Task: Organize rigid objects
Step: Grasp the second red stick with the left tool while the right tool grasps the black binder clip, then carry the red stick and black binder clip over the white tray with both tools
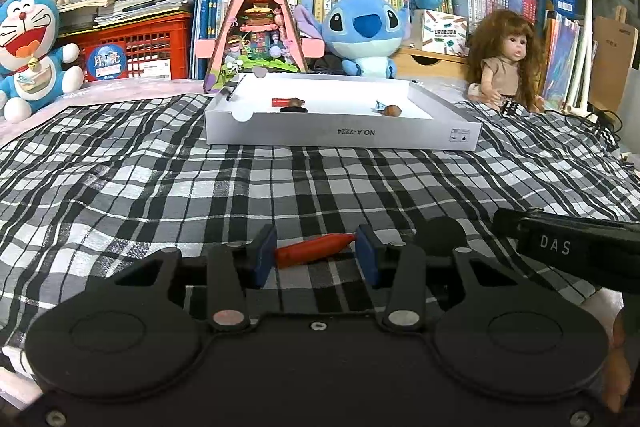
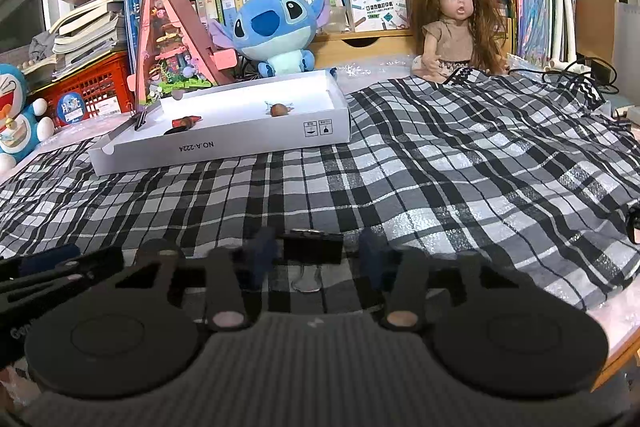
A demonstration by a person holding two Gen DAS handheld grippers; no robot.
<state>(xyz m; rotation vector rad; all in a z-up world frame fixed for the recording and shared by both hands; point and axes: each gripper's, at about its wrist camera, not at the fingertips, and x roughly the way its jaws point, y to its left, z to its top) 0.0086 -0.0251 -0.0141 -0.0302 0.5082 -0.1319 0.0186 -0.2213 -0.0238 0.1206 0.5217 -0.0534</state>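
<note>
A red crayon lies on the plaid cloth between the blue pads of my left gripper; the pads sit at its two ends and look to touch it. A black binder clip lies on the cloth between the fingers of my right gripper, which is open with gaps on both sides of the clip. The white box stands farther back; it also shows in the right wrist view. It holds a red crayon, a brown nut-like piece, and a black clip.
Behind the box stand a pink triangular toy house, a blue plush, a doll and a Doraemon plush. Books and red crates fill the back. The right gripper's body is close at the left gripper's right.
</note>
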